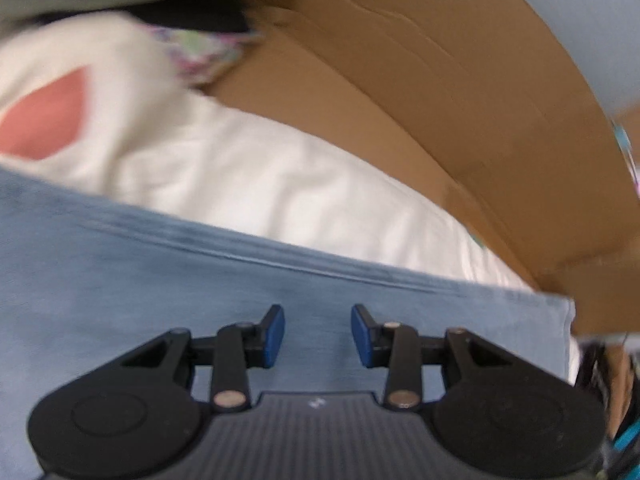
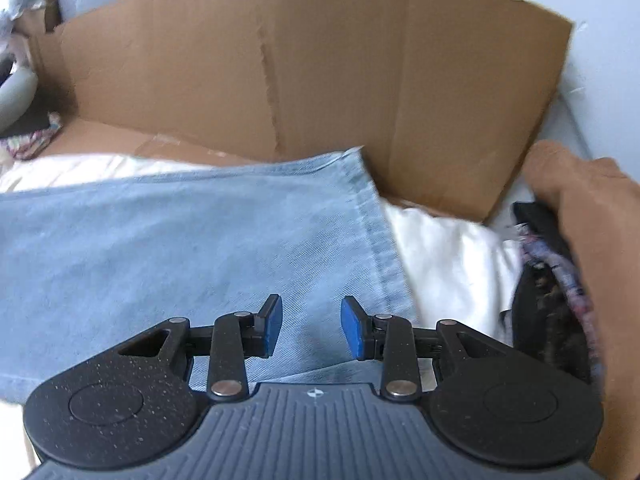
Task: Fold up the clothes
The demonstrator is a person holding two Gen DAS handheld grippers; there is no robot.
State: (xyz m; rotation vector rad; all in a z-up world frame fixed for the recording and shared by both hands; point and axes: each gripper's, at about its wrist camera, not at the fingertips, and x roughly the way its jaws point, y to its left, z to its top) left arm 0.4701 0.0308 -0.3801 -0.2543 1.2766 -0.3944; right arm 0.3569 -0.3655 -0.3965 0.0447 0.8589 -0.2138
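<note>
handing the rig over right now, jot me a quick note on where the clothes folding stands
Left gripper: jaws open, nothing between them, above the blue denim garment.
Right gripper: jaws open, empty, above the same denim near its hemmed edge.
The denim lies on a white cloth, with a cardboard box behind.
Done: denim laid fairly flat.
Left: whether it needs another fold cannot be told; other clothes wait at the side.

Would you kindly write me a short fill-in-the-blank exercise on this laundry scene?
1. The light blue denim garment lies on top of a ____ cloth.
2. Behind the clothes stands a sheet of brown ____.
3. Nothing is held between the fingers of the right gripper; its pads are coloured ____.
4. The teardrop patch in the left view is ____.

Missing words: white; cardboard; blue; pink
</note>
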